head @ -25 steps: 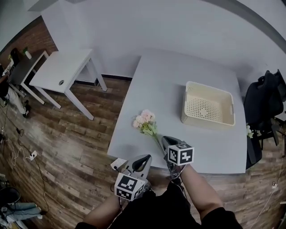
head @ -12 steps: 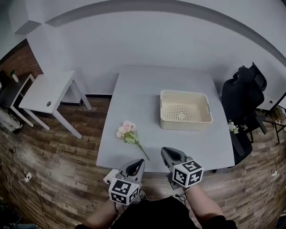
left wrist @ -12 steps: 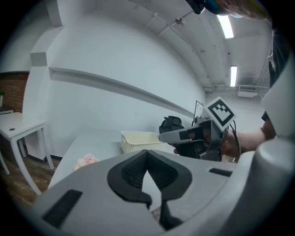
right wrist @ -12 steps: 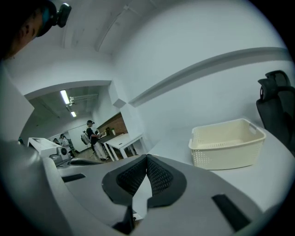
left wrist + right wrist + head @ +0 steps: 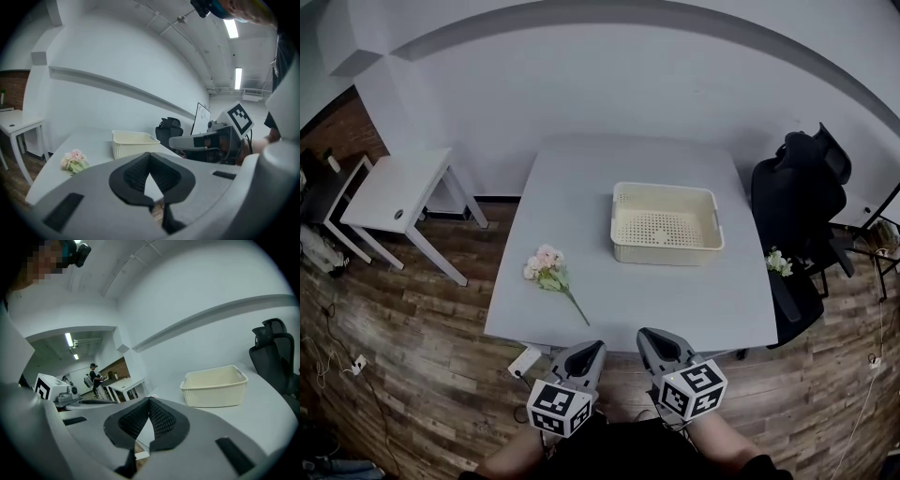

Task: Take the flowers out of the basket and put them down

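The left gripper (image 5: 150,155) is closed, its pads meeting at the tips with nothing between them. The right gripper (image 5: 150,401) is closed in the same way and also holds nothing. In the head view both are held side by side just off the near edge of the bench (image 5: 581,178), above the wooden floor (image 5: 422,347), jaws pointing toward the bench.

The flowers (image 5: 546,270) lie on the bench near its front left corner, pink heads toward the left edge and the thin stem running back toward the near edge. They are outside the basket and well apart from both grippers.

The basket (image 5: 666,251), cream and perforated, stands upright near the middle of the bench, to the right of the flowers and apart from them. Nothing can be seen inside it.

A black chair (image 5: 795,202) stands just beside the right side of the bench, with a small pale sprig (image 5: 778,262) at its front edge. A white side table (image 5: 394,192) stands on the floor to the left of the bench.
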A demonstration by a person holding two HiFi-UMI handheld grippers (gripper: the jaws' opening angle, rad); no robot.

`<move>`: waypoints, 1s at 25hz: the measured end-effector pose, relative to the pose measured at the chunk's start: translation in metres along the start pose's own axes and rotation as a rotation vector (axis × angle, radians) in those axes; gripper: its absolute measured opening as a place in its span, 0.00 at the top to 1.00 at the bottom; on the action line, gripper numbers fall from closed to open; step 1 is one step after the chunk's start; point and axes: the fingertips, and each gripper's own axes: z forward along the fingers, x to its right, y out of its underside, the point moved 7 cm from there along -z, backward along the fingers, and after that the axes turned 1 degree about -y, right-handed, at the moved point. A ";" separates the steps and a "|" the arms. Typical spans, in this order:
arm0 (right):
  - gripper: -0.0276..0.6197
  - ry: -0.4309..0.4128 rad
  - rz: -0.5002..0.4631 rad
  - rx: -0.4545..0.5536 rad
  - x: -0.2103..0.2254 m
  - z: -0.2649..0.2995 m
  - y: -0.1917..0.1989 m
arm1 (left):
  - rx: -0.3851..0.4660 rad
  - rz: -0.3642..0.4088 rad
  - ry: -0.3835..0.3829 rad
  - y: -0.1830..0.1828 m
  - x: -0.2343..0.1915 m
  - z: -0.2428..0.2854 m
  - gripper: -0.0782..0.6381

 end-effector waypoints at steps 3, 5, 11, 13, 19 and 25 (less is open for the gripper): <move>0.92 -0.015 0.005 -0.005 0.005 -0.026 0.006 | -0.012 -0.007 0.000 0.005 0.026 0.003 0.88; 0.92 -0.021 0.011 -0.004 0.008 -0.042 0.009 | -0.018 -0.016 0.006 0.008 0.043 0.003 0.88; 0.92 -0.037 0.020 -0.006 0.011 -0.072 0.023 | -0.039 -0.025 -0.010 0.018 0.075 0.001 0.88; 0.92 -0.044 0.027 -0.013 0.012 -0.080 0.029 | -0.048 -0.026 -0.011 0.022 0.085 0.002 0.88; 0.92 -0.058 0.032 -0.028 0.015 -0.093 0.041 | -0.057 -0.023 -0.017 0.031 0.102 0.003 0.88; 0.92 -0.065 0.033 -0.031 0.020 -0.102 0.046 | -0.052 -0.022 -0.026 0.035 0.112 0.004 0.88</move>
